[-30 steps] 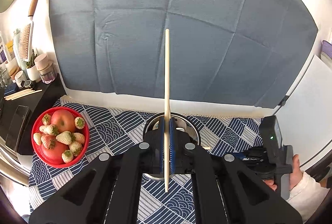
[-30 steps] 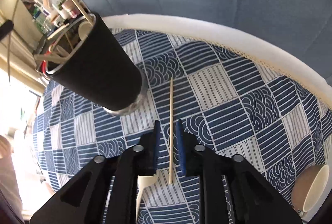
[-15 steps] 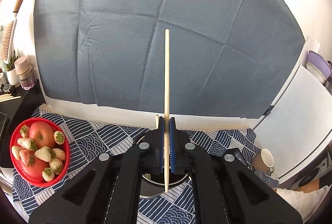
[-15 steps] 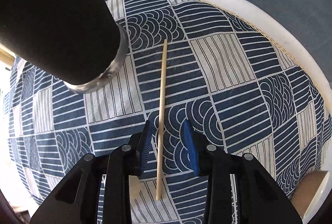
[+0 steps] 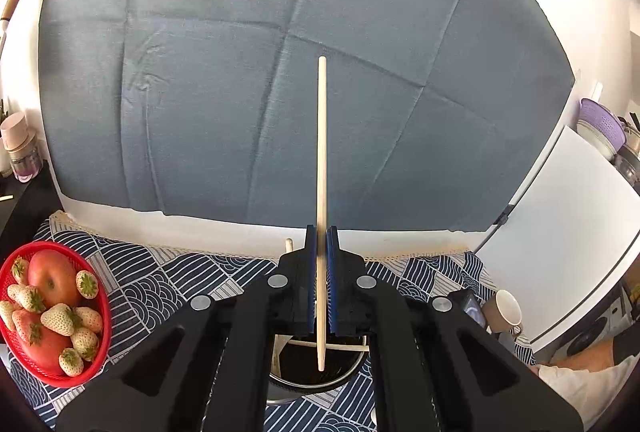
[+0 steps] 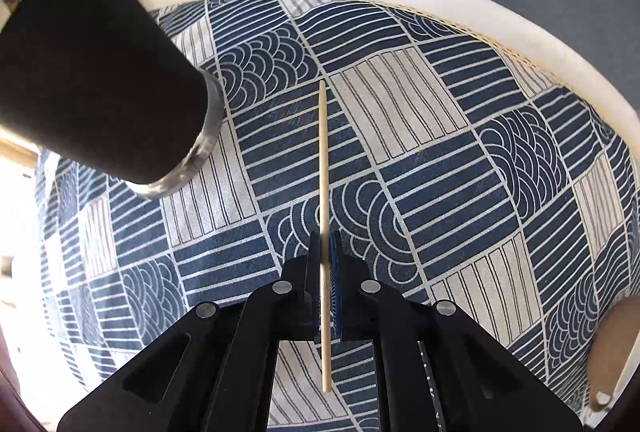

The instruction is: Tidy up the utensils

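My left gripper [image 5: 321,232] is shut on a wooden chopstick [image 5: 321,152] held upright, its lower tip over the open mouth of the black utensil cup [image 5: 320,372] below. Other wooden sticks lie inside the cup. My right gripper [image 6: 325,238] is shut on a second wooden chopstick [image 6: 322,160] that lies along the blue patterned tablecloth [image 6: 440,172]. The black utensil cup [image 6: 100,80] stands just left of it in the right wrist view.
A red basket of strawberries and an apple [image 5: 48,316] sits at the left. A beige mug [image 5: 504,314] stands at the right; its edge shows in the right wrist view [image 6: 612,352]. A grey cloth [image 5: 300,72] hangs behind. A white board [image 5: 568,232] leans at the right.
My left gripper moved over the cup, the chopstick's lower tip now above its mouth. My right gripper came down and closed on the chopstick on the cloth.
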